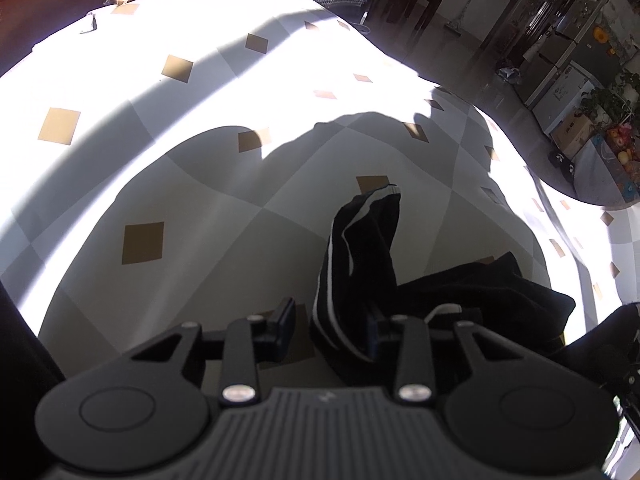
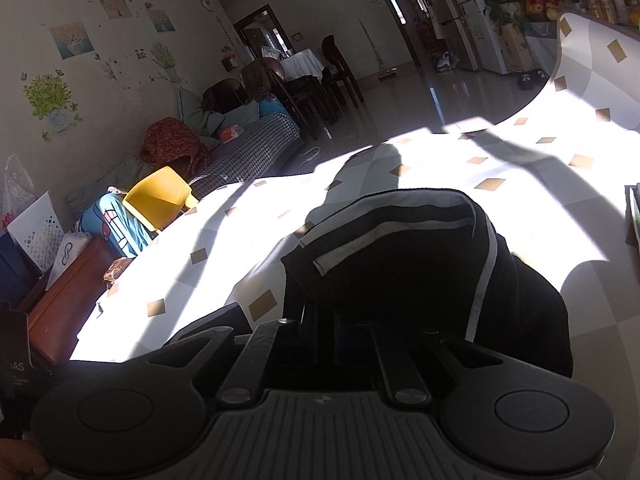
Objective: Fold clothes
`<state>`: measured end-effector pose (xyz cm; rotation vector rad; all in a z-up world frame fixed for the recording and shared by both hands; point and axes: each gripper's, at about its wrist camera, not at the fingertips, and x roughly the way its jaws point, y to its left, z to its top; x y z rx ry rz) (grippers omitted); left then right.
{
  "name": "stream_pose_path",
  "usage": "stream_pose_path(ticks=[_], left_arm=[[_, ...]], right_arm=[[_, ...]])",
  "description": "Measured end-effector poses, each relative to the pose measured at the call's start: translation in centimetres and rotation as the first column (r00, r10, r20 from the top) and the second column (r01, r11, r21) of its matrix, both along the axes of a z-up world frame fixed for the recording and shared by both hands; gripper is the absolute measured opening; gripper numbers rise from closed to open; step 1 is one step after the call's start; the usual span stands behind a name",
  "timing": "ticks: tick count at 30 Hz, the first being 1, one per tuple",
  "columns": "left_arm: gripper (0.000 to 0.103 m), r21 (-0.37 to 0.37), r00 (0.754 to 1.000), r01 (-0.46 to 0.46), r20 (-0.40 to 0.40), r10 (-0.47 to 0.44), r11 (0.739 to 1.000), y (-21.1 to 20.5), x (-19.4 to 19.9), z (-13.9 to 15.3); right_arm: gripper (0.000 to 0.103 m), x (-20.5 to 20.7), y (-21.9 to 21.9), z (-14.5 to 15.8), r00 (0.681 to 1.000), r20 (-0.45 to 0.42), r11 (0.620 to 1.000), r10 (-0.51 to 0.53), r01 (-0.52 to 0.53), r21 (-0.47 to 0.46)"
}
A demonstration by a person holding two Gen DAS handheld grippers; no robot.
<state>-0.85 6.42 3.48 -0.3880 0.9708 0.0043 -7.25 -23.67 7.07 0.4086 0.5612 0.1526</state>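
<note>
Black trousers (image 1: pixel 360 248) with white side stripes lie bunched on a table under a white cloth with brown diamonds (image 1: pixel 160 184). In the left wrist view, my left gripper (image 1: pixel 332 320) has closed narrow around a raised fold of one striped leg, which stands up between its fingers. In the right wrist view, the trousers (image 2: pixel 400 264) hang in a thick hump over my right gripper (image 2: pixel 324 328). That gripper is shut on the cloth, and the dark fabric hides its fingertips. Both grippers hold the garment a little above the tablecloth (image 2: pixel 240 232).
A yellow chair (image 2: pixel 158 200) and a checked sofa (image 2: pixel 248 156) stand beyond the table's far edge. A reddish wooden cabinet (image 2: pixel 68 292) sits at the left. Sunlit tablecloth stretches ahead of both grippers. A small dark scrap (image 1: pixel 93 24) lies near the far corner.
</note>
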Motion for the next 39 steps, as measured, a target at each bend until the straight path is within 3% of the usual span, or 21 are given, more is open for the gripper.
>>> stream_pose_path(ticks=[18, 33, 39], left_arm=[[0.031, 0.015, 1.0, -0.005, 0.023, 0.005, 1.0, -1.6, 5.0, 1.7], [0.031, 0.026, 0.999, 0.042, -0.02, -0.041, 0.999, -3.0, 9.5, 1.5], [0.041, 0.039, 0.995, 0.099, -0.01, -0.099, 0.994, -3.8, 11.0, 2.5]], right_arm=[[0.008, 5.8, 1.0, 3.5, 0.997, 0.052, 0.998, 0.054, -0.052, -0.04], [0.008, 11.8, 1.4, 3.1, 0.996, 0.034, 0.994, 0.081, -0.079, -0.075], [0.008, 15.1, 0.5, 2.8, 0.998, 0.022, 0.995, 0.062, -0.06, -0.075]])
